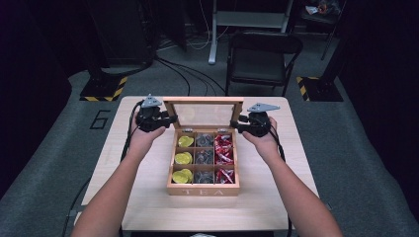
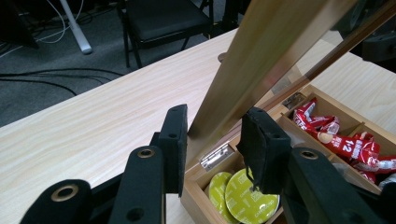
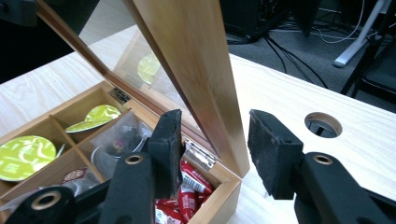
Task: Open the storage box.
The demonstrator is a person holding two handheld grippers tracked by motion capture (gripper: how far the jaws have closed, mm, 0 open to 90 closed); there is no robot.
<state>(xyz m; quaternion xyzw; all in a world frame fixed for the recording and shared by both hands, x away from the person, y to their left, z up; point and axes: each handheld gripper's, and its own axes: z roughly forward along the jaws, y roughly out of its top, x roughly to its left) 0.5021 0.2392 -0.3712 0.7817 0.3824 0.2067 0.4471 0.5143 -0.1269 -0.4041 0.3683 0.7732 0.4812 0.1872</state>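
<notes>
A wooden tea box (image 1: 202, 191) stands mid-table with its glass lid (image 1: 202, 100) raised upright. Green capsules (image 1: 183, 158) fill its left column, dark packets (image 1: 203, 158) the middle and red packets (image 1: 224, 155) the right. My left gripper (image 1: 173, 118) is at the lid's left edge. In the left gripper view it (image 2: 215, 135) is shut on the lid's wooden frame (image 2: 261, 51), just above a hinge. My right gripper (image 1: 234, 126) is at the lid's right edge. In the right gripper view it (image 3: 215, 140) is open, with the frame (image 3: 196, 70) between the pads and a small gap on each side.
The light wooden table (image 1: 148, 197) has a round cable hole (image 3: 323, 124) behind the box on the right. A black folding chair (image 1: 262, 54) stands beyond the far edge. Cables and striped stand bases (image 1: 104, 91) lie on the floor.
</notes>
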